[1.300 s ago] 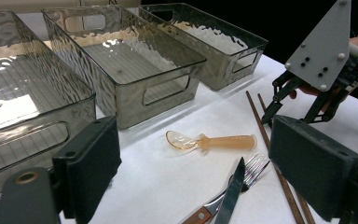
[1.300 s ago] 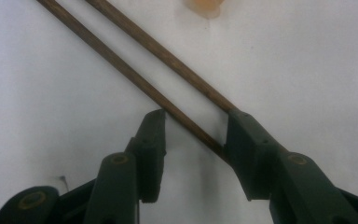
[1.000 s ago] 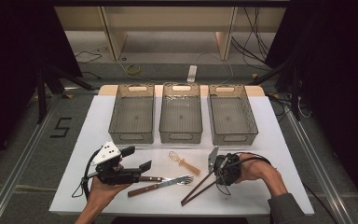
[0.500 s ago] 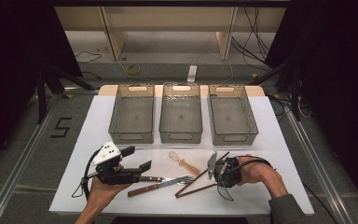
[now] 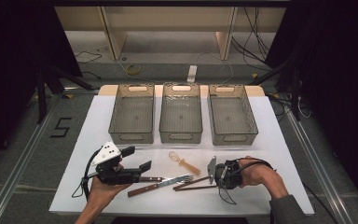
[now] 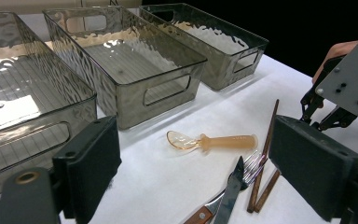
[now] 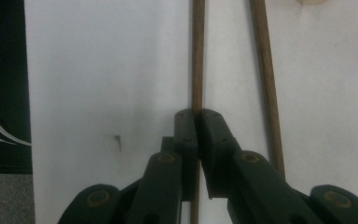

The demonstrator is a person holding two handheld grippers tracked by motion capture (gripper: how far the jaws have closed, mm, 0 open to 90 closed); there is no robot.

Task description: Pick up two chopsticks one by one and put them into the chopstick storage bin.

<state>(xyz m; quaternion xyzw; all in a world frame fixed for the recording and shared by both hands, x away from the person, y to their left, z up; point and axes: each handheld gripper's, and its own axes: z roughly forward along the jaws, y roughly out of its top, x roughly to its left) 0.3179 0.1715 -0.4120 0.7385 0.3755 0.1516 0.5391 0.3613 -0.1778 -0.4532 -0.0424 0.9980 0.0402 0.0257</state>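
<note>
Two brown chopsticks (image 5: 192,185) lie on the white table (image 5: 279,140), left of my right gripper (image 5: 213,182). In the right gripper view that gripper (image 7: 197,116) has just been closing and is shut on one chopstick (image 7: 196,70); the other chopstick (image 7: 265,79) lies free beside it. My left gripper (image 5: 137,159) is held open above the table's front left, nothing between its jaws. From the left gripper view (image 6: 200,158) I see an amber spoon (image 6: 214,141), a fork (image 6: 251,167), a knife (image 6: 228,193) and the chopsticks (image 6: 263,154) ahead.
Three clear grey bins (image 5: 131,116) (image 5: 181,114) (image 5: 231,114) stand in a row at the back of the table. The spoon (image 5: 185,163), fork (image 5: 176,179) and wooden-handled knife (image 5: 143,188) lie between the two grippers. Dark floor and cables surround the table.
The right gripper's jaws have closed onto one chopstick. The chopsticks' far ends have swung away from the front edge, so they lie flatter across the table. The left gripper has not moved.
</note>
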